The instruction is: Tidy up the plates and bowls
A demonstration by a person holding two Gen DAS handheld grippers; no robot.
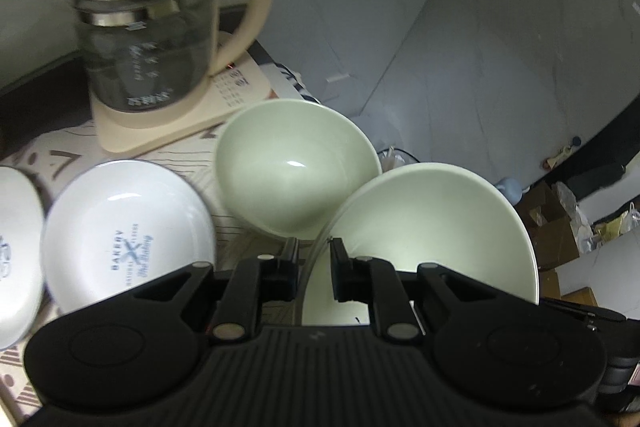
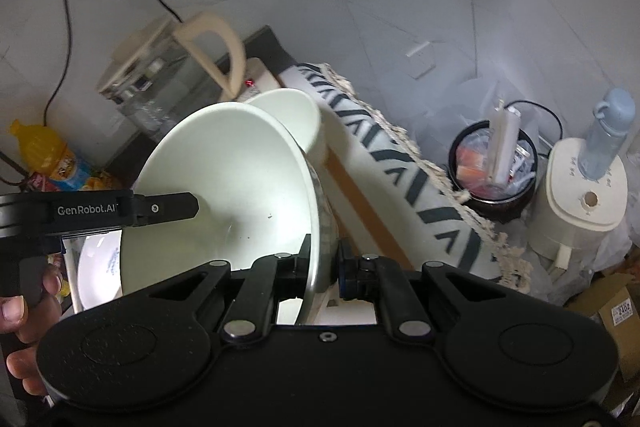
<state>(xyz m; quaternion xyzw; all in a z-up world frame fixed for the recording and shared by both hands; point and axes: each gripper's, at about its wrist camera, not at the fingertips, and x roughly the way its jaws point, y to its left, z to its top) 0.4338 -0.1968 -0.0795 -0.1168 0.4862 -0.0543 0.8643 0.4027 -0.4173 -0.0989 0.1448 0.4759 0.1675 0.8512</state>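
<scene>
Both your tools grip one pale green bowl (image 1: 436, 223) by its rim: left tool (image 1: 313, 255) and right tool (image 2: 325, 255) each clamp opposite edges. It is tilted above the counter (image 1: 180, 153), beside a second green bowl (image 1: 296, 163).

Home room, kettle (image 1: 156, 39), patterned tablecloth (image 2: 400, 163), full wastebasket (image 2: 492, 175)

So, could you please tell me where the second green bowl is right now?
In the left wrist view the second green bowl rests on the patterned cloth, centre frame, between the kettle base behind it and the held green bowl.
</scene>
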